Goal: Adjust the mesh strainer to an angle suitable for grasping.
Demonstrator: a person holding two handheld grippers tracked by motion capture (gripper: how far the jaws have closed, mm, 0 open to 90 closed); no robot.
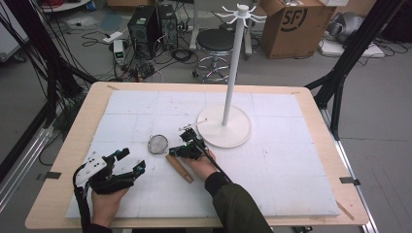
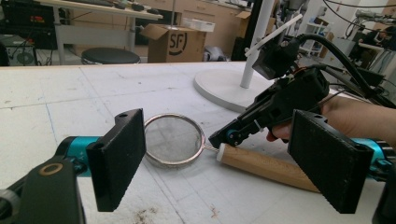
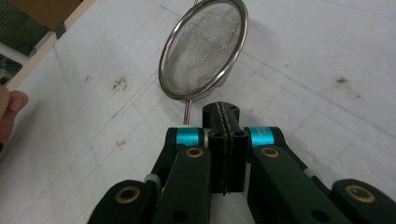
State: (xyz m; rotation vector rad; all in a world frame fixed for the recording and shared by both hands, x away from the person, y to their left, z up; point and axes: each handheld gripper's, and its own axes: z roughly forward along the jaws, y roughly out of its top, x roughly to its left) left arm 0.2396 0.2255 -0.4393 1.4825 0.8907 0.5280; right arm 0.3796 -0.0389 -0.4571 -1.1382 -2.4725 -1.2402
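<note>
A small metal mesh strainer with a wooden handle lies flat on the white mat. My right gripper is shut with nothing between its pads. Its tip hovers just above where the wire stem meets the handle. In the right gripper view the shut jaws point at the strainer bowl, and the stem runs down beside them on the left. My left gripper stands open at the near left of the mat. It faces the strainer and the other gripper from a short distance.
A white stand with a round base and a tall pole topped by hooks rises just beyond the right hand. The white mat covers most of the wooden table. A stool, boxes and cables sit on the floor behind.
</note>
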